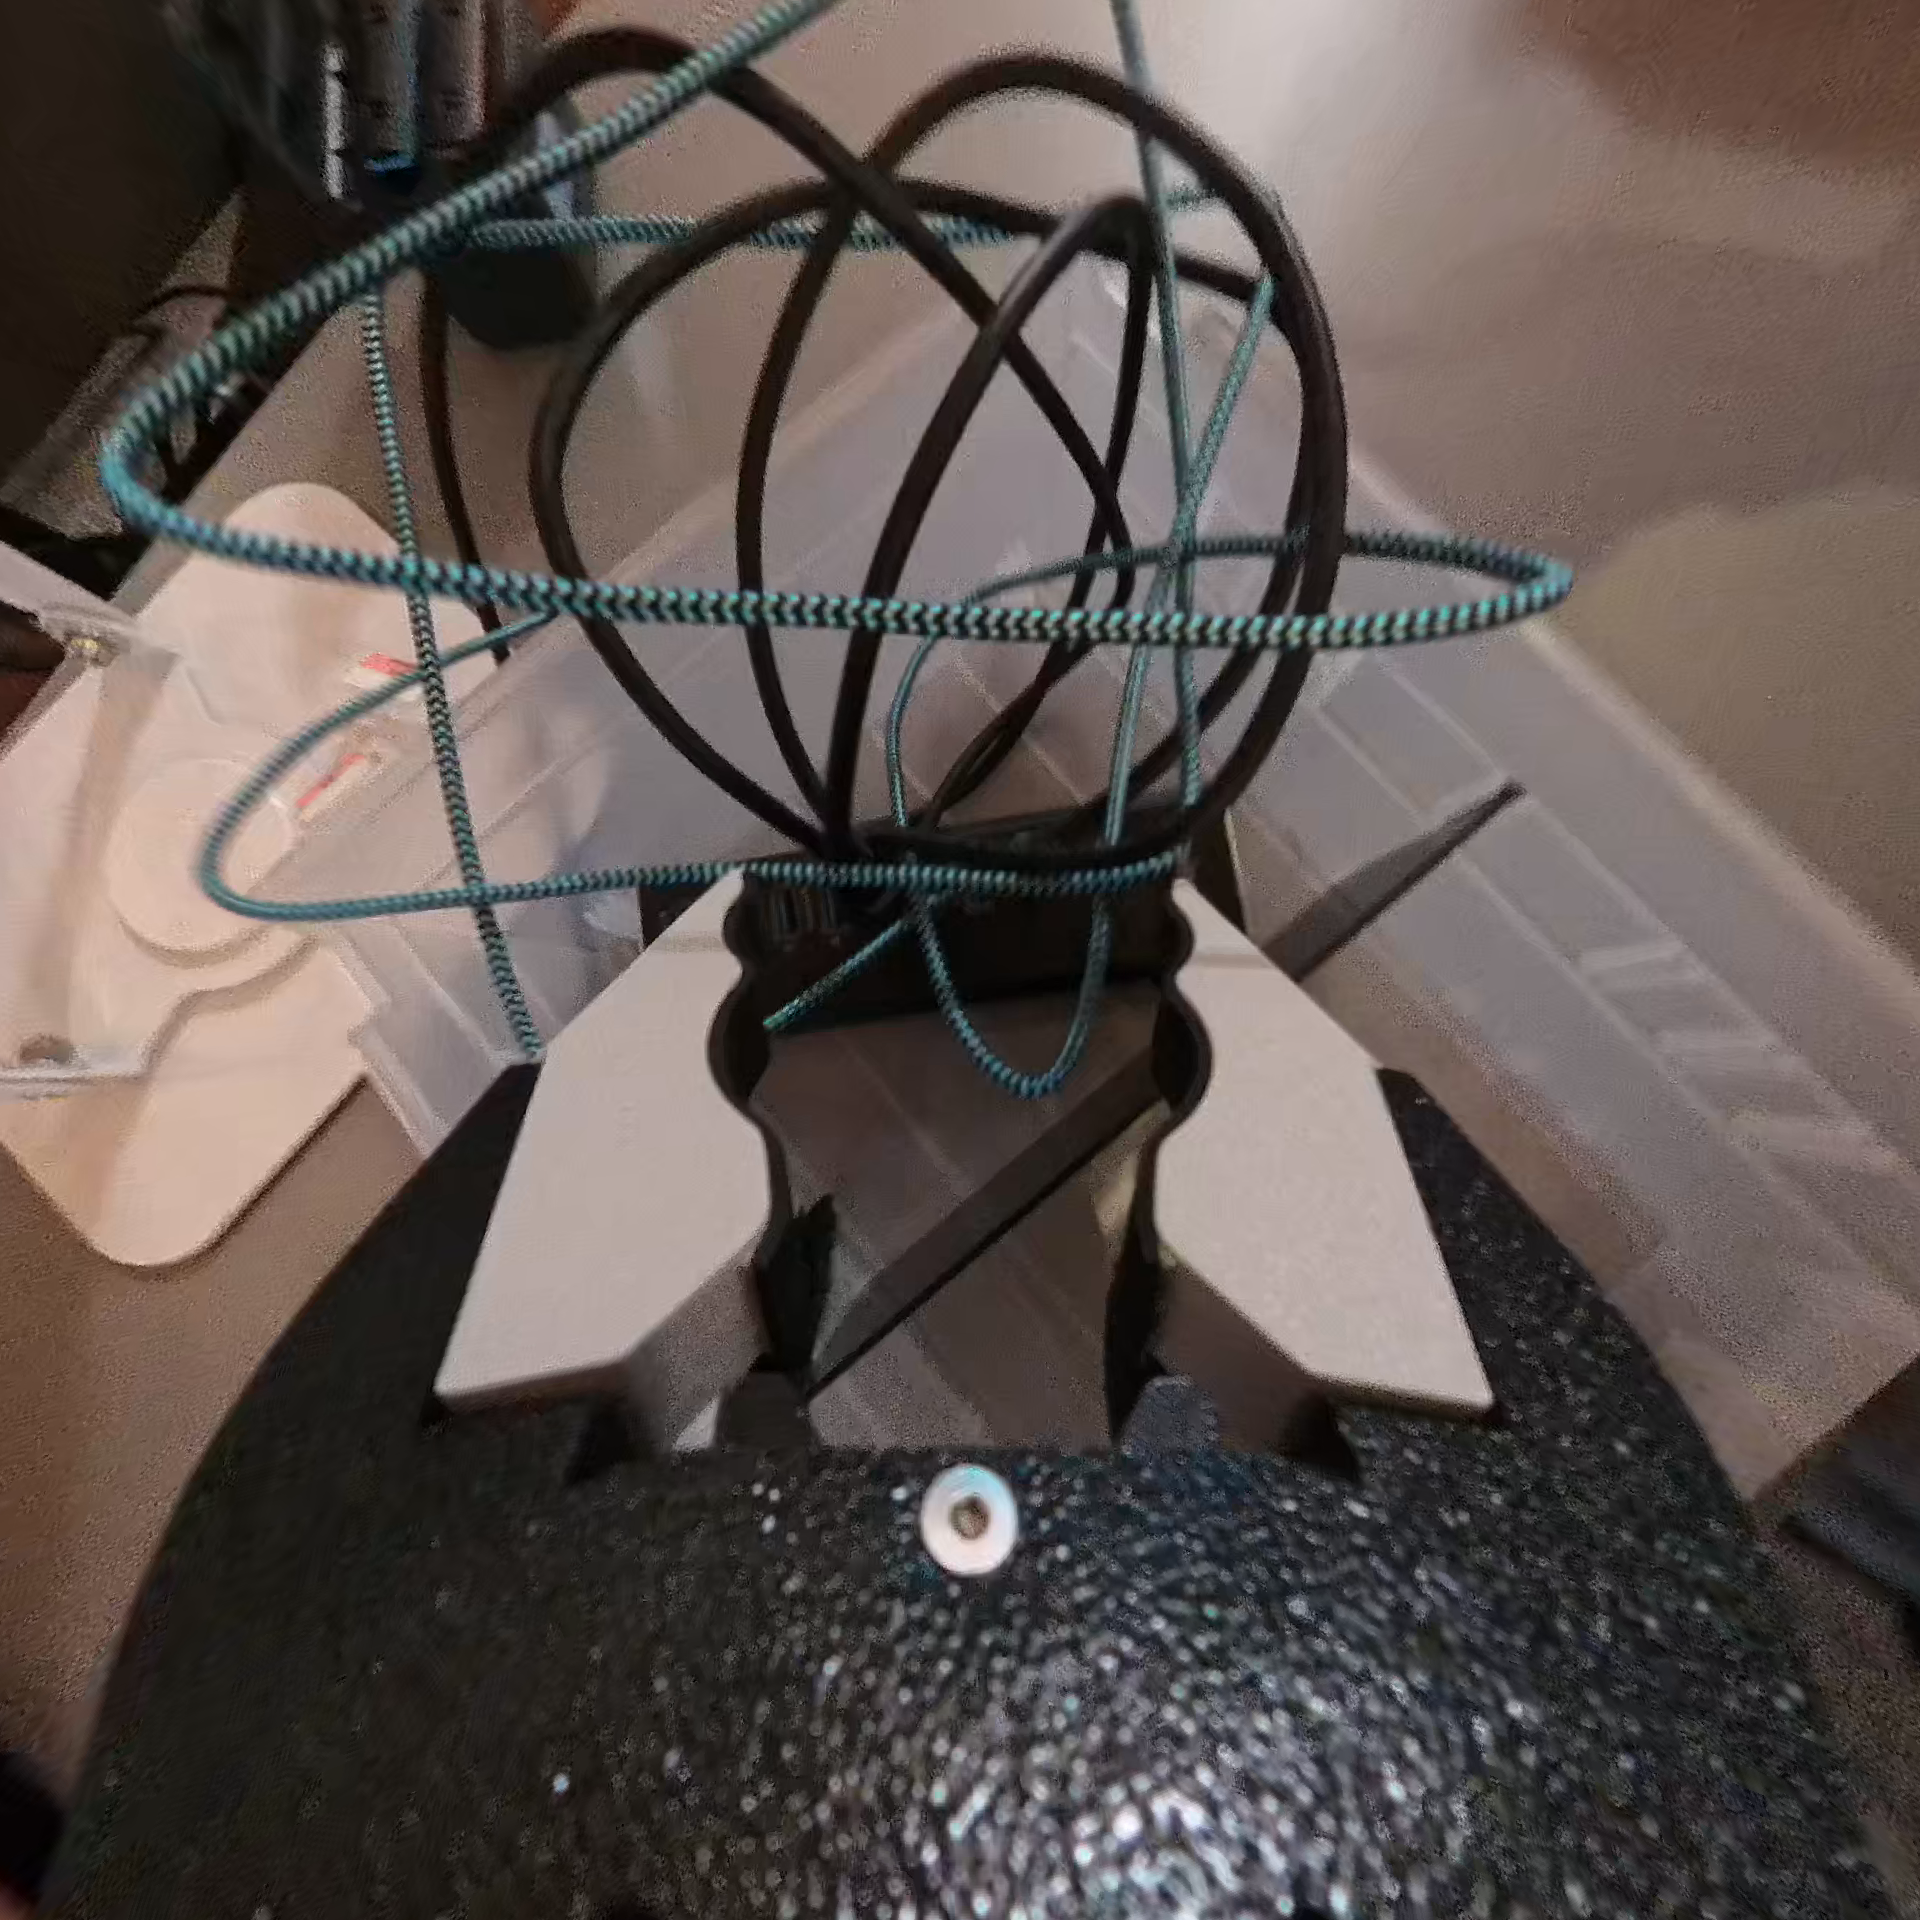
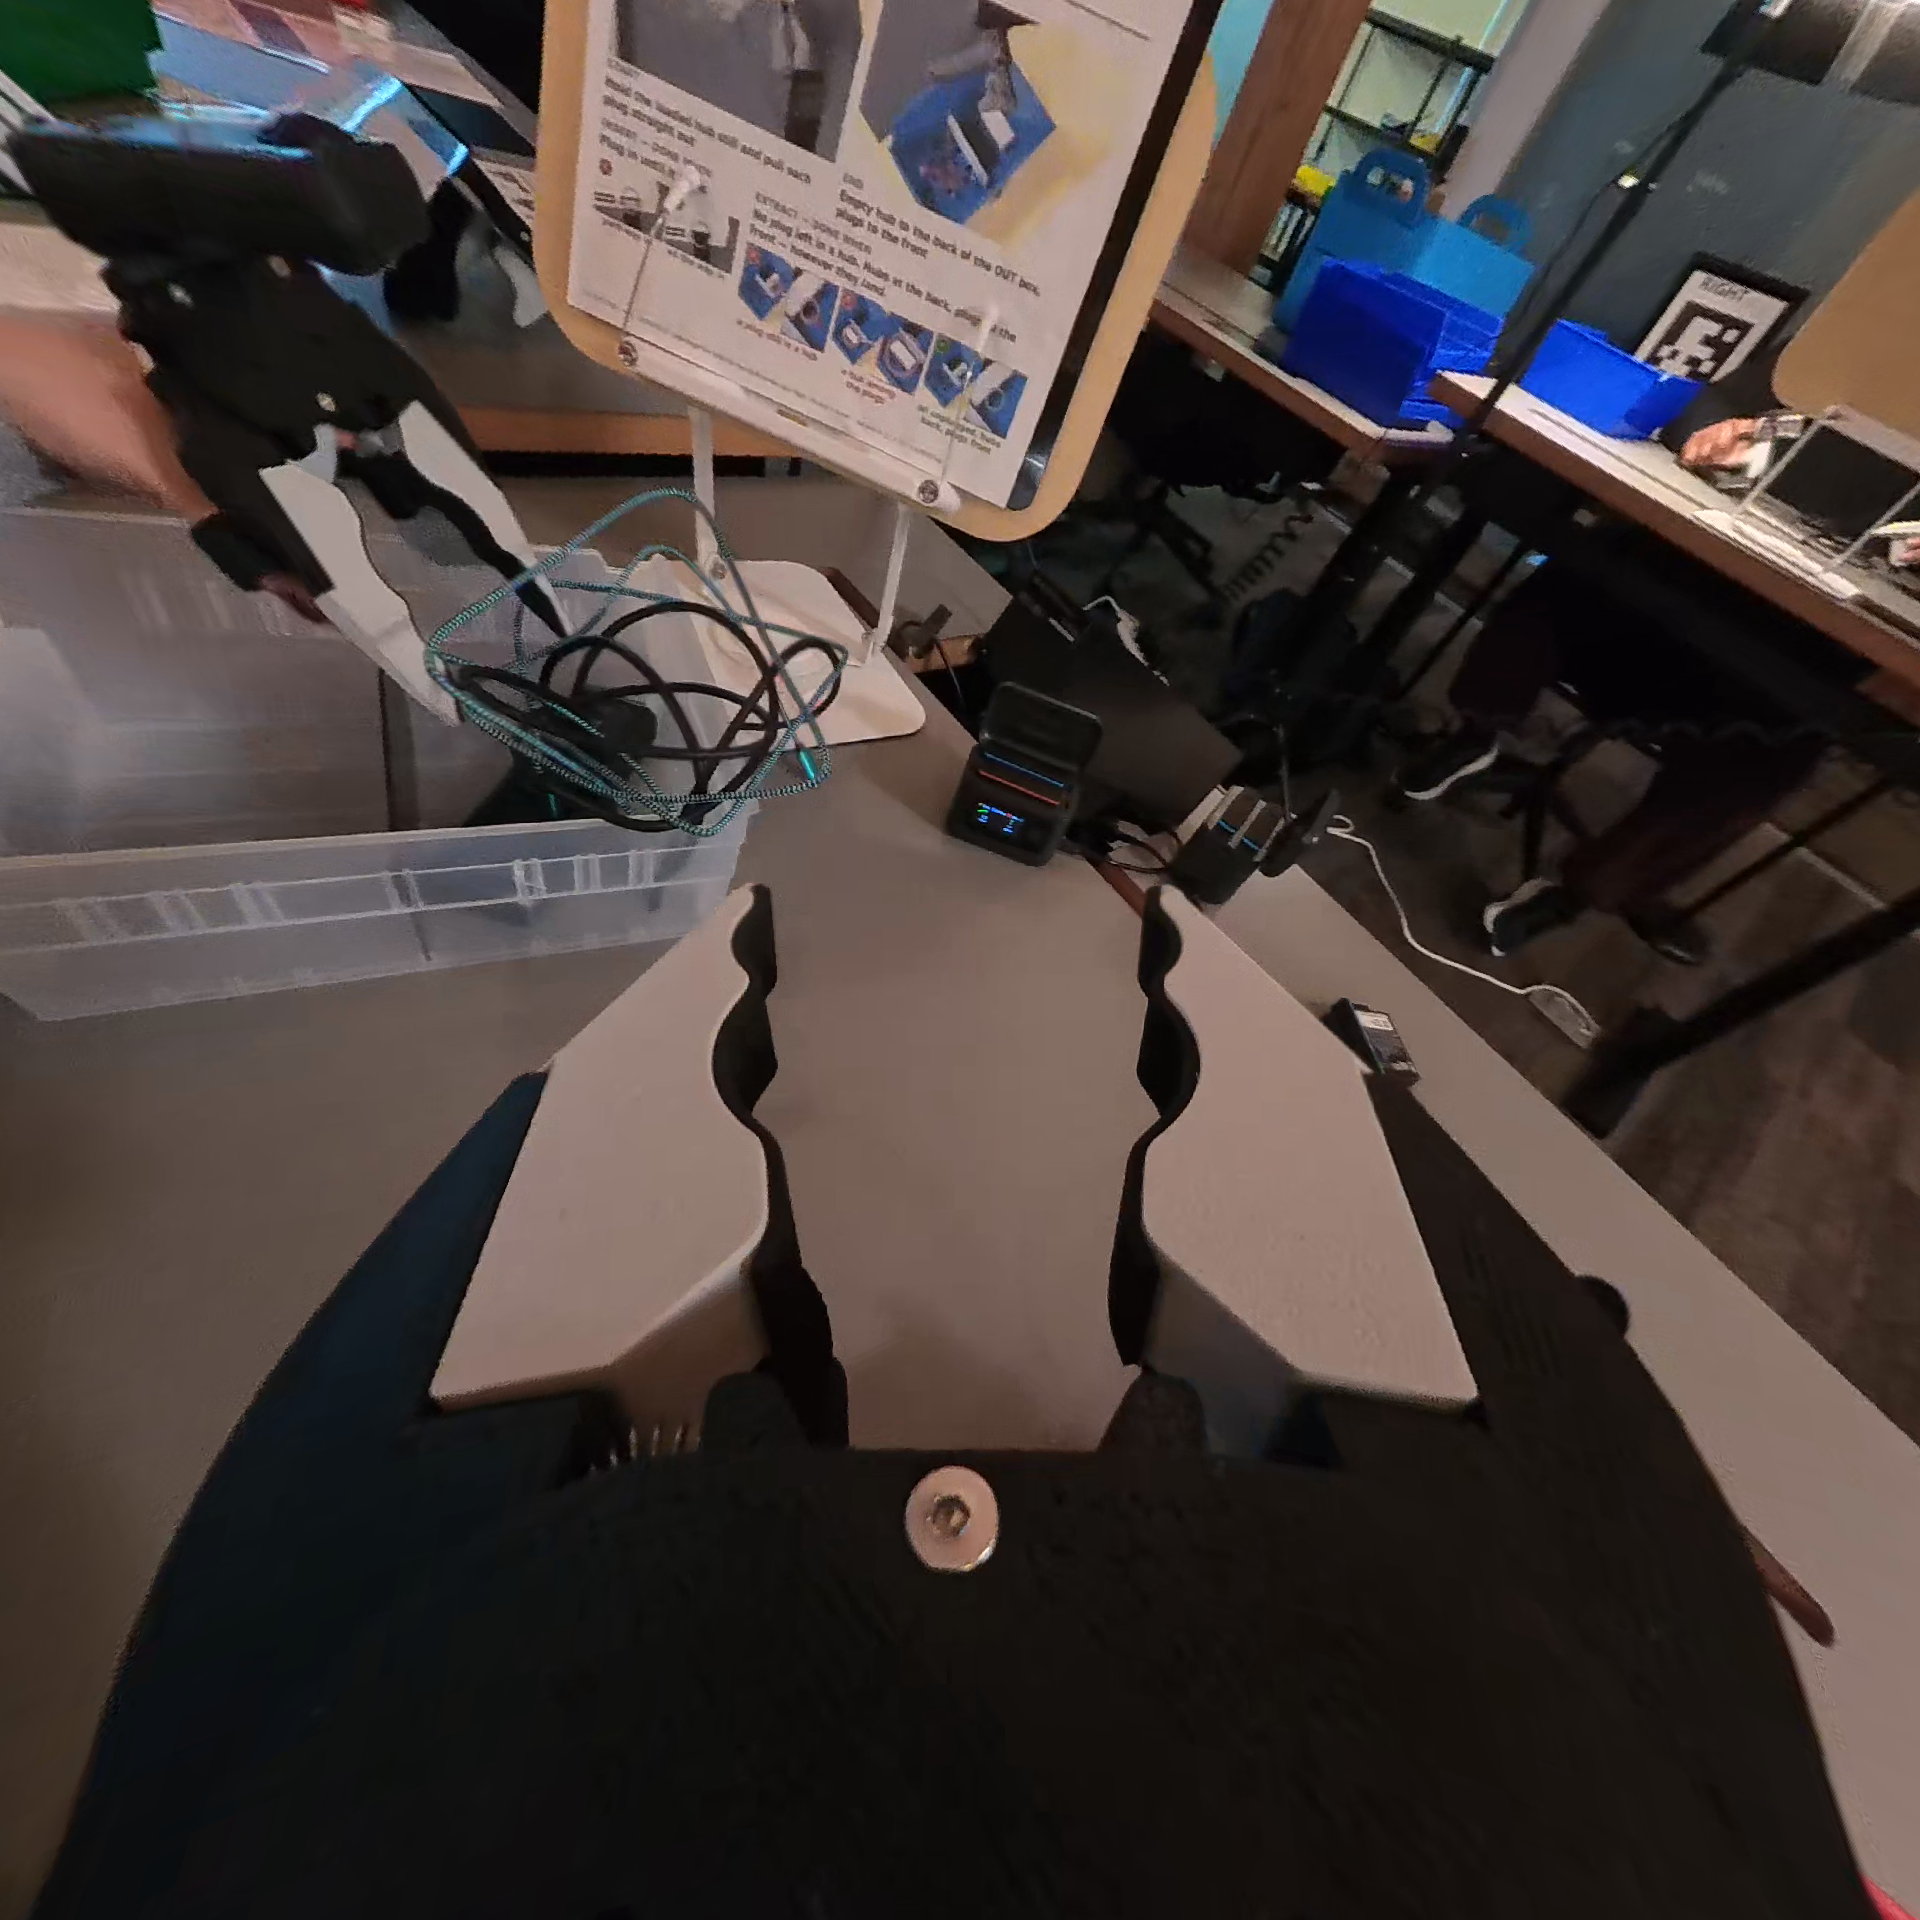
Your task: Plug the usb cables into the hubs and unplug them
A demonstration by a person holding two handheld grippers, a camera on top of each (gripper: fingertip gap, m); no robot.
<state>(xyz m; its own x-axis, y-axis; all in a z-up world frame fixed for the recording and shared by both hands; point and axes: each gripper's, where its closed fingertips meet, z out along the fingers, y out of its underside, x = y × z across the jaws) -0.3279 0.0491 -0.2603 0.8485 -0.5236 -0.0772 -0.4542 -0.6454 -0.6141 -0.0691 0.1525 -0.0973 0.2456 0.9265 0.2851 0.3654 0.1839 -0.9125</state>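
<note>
My left gripper is shut on a black USB hub, which sits crosswise between the fingertips. A tangle of teal braided cable and black cable loops up from the hub and hangs around it. The right wrist view shows the left gripper holding the hub and cable bundle just above the right end of a clear plastic bin. My right gripper is open and empty over the grey table, in front of the bin.
An instruction board on a white stand base stands behind the bin; the base also shows in the left wrist view. A small black device with a lit display and chargers sit near the table's right edge.
</note>
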